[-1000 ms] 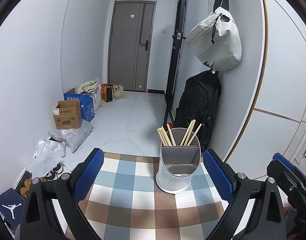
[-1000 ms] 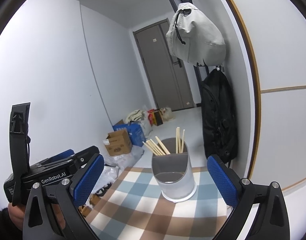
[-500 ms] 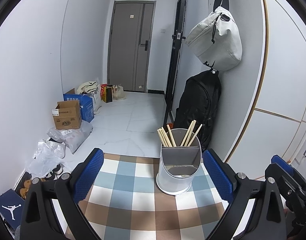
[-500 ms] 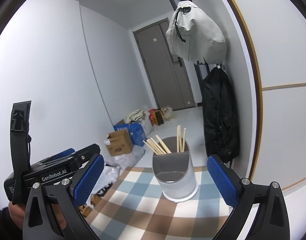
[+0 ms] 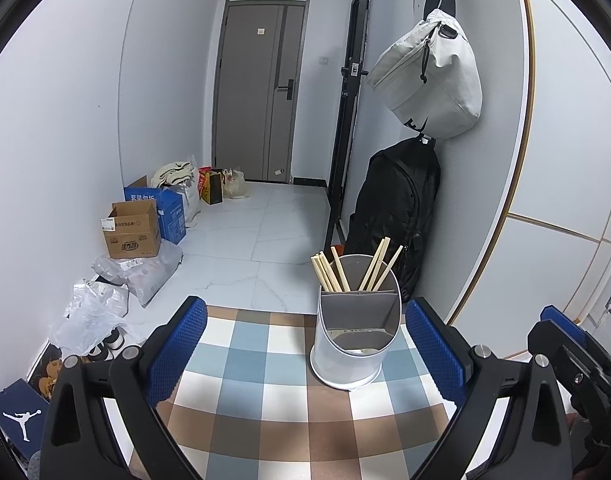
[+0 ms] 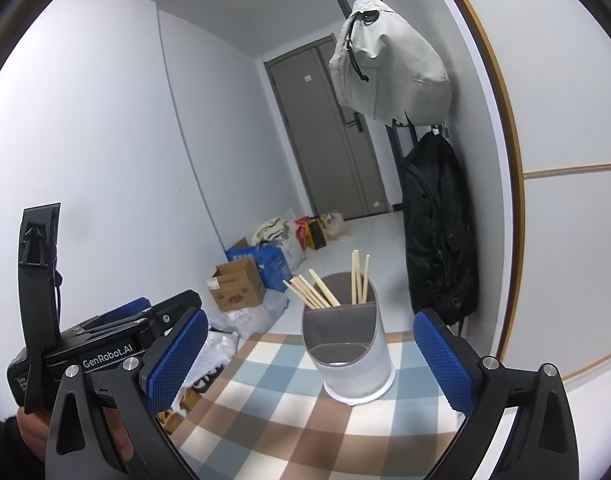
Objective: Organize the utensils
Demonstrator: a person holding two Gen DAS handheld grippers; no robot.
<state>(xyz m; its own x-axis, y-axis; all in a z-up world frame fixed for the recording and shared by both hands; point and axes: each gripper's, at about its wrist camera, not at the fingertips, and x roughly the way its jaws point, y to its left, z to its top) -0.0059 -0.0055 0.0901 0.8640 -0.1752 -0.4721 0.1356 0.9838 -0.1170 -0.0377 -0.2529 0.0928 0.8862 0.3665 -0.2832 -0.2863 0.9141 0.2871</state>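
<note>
Chopsticks (image 6: 321,286) upright in white holder (image 6: 351,354) on checked cloth (image 6: 289,420).

I'm seeing a table under a checked cloth (image 5: 265,412) in blue, brown and white; only a white utensil holder (image 5: 351,360) is standing on it, toward its far right.

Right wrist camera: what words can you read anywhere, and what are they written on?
"GenRobot.AI": white letters on the black body of the left tongs.
Blue box: white characters, too blurred to read.
Brown cardboard box: label and print, too small to read.
Grey door: small sign, unreadable.
</note>
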